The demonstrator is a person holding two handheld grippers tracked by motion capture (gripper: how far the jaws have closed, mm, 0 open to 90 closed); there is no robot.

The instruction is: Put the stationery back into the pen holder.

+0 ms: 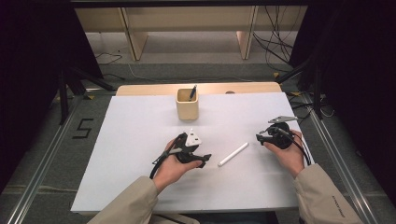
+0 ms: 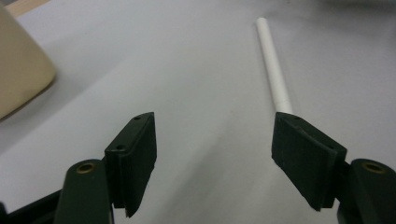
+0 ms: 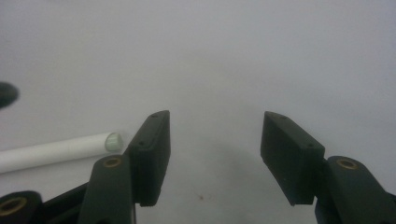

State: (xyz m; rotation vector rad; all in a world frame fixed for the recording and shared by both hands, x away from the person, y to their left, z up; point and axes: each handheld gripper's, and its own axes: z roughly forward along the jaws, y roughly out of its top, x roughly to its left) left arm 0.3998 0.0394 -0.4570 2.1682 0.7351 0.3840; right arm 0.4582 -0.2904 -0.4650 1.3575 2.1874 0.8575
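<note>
A white pen (image 1: 233, 154) lies slanted on the white sheet (image 1: 140, 121) between my two grippers. My left gripper (image 1: 206, 160) sits just left of the pen and points toward it, open. In the left gripper view (image 2: 215, 119) the jaws stand wide apart with nothing between them, and the pen (image 2: 273, 65) runs away from the right jaw. My right gripper (image 1: 259, 137) is open to the right of the pen's far end. In the right gripper view (image 3: 217, 116) the gap between its jaws is bare, and the pen's tip (image 3: 112, 142) lies just left of the left jaw.
A wooden cup (image 1: 187, 104) holding a dark pen (image 1: 192, 92) stands at the back middle of the sheet; its side is at the left edge of the left gripper view (image 2: 18, 70). Dark drapes, cables and shelf legs lie beyond the table.
</note>
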